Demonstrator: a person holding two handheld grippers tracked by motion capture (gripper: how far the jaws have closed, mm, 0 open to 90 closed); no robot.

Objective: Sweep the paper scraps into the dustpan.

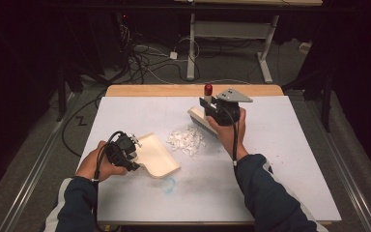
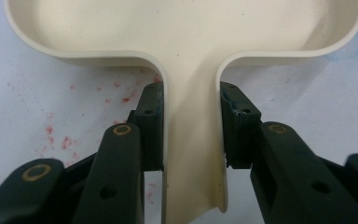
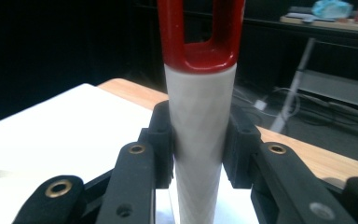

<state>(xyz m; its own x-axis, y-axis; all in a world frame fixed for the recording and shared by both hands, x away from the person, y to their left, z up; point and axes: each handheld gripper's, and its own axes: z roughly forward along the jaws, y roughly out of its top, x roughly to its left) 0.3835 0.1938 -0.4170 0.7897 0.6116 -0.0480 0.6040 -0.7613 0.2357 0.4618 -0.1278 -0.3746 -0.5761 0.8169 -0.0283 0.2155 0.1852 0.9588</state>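
Note:
A cream dustpan lies flat on the white table cover, mouth toward a pile of white paper scraps. My left gripper is shut on the dustpan handle, with a pad pressing each side of it; the pan's tray spreads out ahead of my left gripper. My right gripper is shut on a brush's white handle, which ends in a red loop. The brush head rests on the table just behind the scraps, to their right.
The white cover leaves a strip of wooden tabletop bare at the far edge. A blue smudge marks the cover near the front, and red specks lie beside the dustpan handle. Cables and a desk frame stand beyond the table.

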